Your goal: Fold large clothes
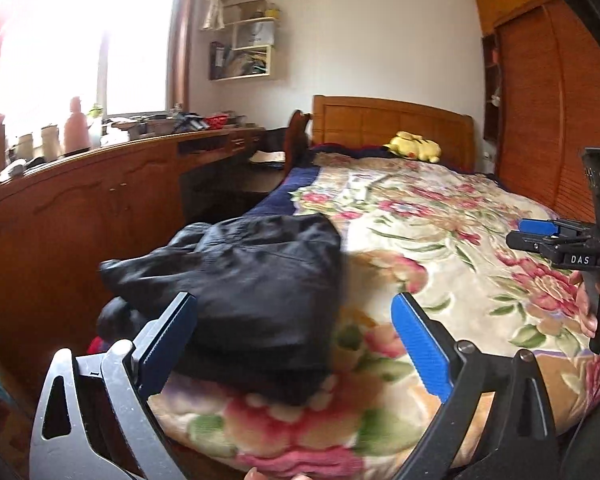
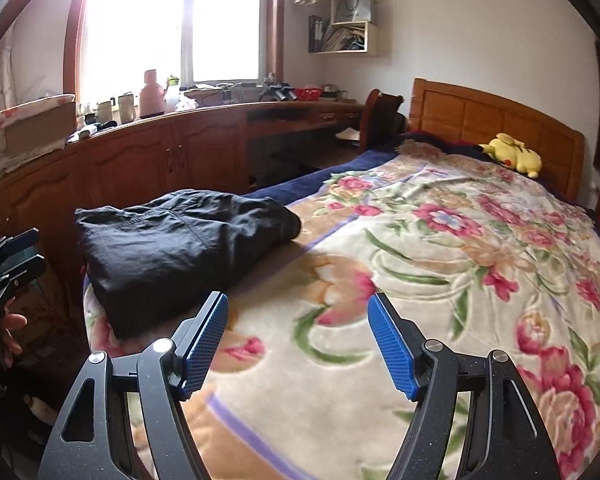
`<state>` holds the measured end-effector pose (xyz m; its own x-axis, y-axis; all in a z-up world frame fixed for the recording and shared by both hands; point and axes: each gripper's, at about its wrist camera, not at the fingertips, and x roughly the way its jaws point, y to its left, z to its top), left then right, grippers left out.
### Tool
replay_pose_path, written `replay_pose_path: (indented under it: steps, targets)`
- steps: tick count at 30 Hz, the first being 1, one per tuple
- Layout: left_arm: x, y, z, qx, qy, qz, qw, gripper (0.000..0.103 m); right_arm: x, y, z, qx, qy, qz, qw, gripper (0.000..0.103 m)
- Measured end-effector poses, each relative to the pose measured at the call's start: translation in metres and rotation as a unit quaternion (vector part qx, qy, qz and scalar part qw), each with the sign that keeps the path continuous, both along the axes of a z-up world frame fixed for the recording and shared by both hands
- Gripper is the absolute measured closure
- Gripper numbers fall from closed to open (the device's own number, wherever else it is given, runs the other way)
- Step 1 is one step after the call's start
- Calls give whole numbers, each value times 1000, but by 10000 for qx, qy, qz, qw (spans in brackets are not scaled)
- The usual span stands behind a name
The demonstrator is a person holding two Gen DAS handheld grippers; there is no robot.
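Black garment point(image 2: 180, 248): lying folded at the bed point(image 2: 440, 264) corner. Left gripper point(image 1: 296, 344) and right gripper point(image 2: 298, 344): fingers gaping wide, holding nothing. Fold seemingly finishing; next likely fetching another garment.

Black garment point(image 2: 180, 248), thin crinkled fabric with visible seams, lies folded into a compact, roughly rectangular bundle. It sits flat on the floral blanket point(image 2: 440, 280) at the bed's near left corner, along the left edge beside the wooden cabinets. The top layer is wrinkled, and the end toward the headboard looks rounded and thicker. In the left wrist view the bundle point(image 1: 256, 280) is blurred, and loose dark fabric hangs off the bed's left edge.
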<state>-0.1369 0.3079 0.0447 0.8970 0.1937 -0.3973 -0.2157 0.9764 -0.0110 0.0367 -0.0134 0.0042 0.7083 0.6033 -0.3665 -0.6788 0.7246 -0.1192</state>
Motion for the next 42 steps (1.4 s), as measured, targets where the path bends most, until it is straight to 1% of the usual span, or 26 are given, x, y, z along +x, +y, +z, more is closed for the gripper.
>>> replay_pose_path:
  steps: [3, 7, 14, 18, 21, 26, 32, 35, 37, 42]
  targets:
    - [11, -22, 1, 68, 46, -162, 9998, 1, -4, -19, -2, 95, 63, -58, 9999, 24]
    - [29, -53, 0, 26, 85, -460, 9989, 1, -10, -48, -6, 221, 66, -217, 9995, 22]
    - [65, -111, -6, -147, 149, -854, 9961, 1, -15, -96, -18, 388, 45, -790, 9961, 22]
    - [85, -156, -11, -62, 139, -1099, 9938, 1, -17, -131, -30, 566, 164, -1155, 9916, 22]
    - [96, -183, -13, -108, 172, -1306, 9912, 1, -17, -156, -39, 717, 300, -1413, 9869, 22]
    - [114, -224, -19, -106, 247, -1567, 9873, 1, -15, -186, -48, 787, 339, -1808, 9798, 22]
    - [133, -259, -26, -177, 386, -1782, 9831, 1, -21, -209, -49, 850, 191, -2195, 9717, 22]
    - [140, -274, -27, -227, 358, -1846, 9819, 1, -27, -215, -48, 825, -16, -2358, 9683, 22]
    - [143, -283, -28, -239, 315, -1875, 9815, 1, -30, -221, -50, 920, -67, -2423, 9658, 22]
    - [147, -302, -23, -148, 231, -1944, 9805, 1, -42, -234, -49, 1065, -275, -2555, 9605, 22]
